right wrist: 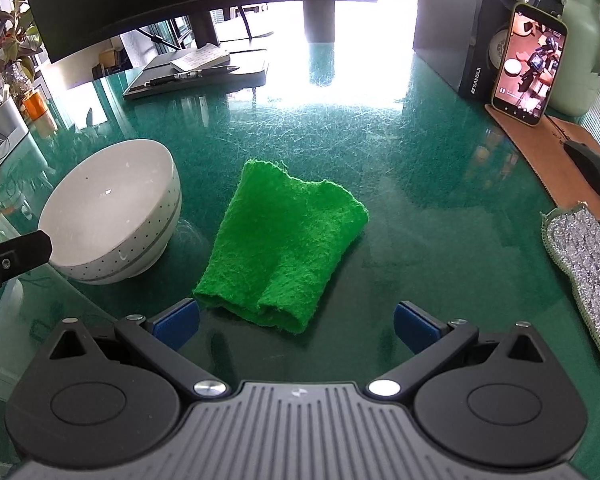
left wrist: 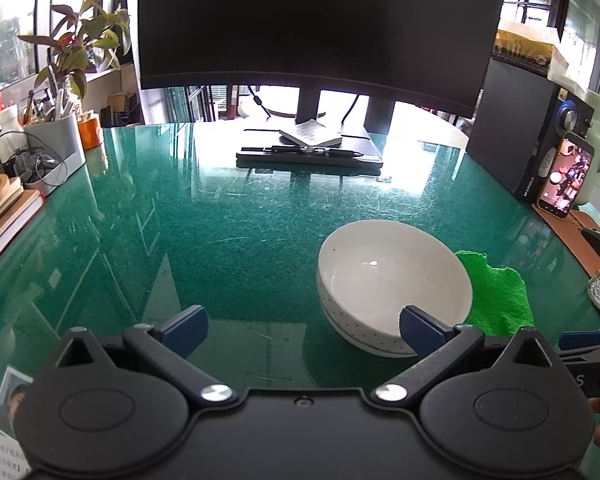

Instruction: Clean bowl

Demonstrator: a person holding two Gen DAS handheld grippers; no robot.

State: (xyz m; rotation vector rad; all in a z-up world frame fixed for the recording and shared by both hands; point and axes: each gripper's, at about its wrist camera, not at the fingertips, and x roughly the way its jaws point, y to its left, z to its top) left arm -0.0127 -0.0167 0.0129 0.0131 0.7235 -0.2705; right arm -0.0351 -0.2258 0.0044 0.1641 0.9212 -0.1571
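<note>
The white bowl stands on its foot on the green glass desk top, mouth up. It is round, so it has no long axis to speak of; its rim looks tilted toward the cameras only as the fisheye lenses render it. A band of small dark dots and a grey line run around its outer wall. Its inside looks pale, with a few small specks.

Just to the bowl's right lies a bright green cloth, folded and flat on the desk, its long axis running from the near left to the far right in the right wrist view. Its near edge shows doubled folds. In the left wrist view the cloth peeks out from behind the bowl's right side; whether they touch cannot be told.

The left gripper hovers near the desk with its jaws spread wide and nothing between them; its right blue pad overlaps the bowl's near rim in the view. The right gripper sits just short of the cloth's near edge, jaws also wide apart and empty.

Farther right lies a silvery scouring pad near a brown mat with a mouse. A phone leans against a black speaker. At the back stands a monitor above a notebook and pen, and a potted plant stands far left.
</note>
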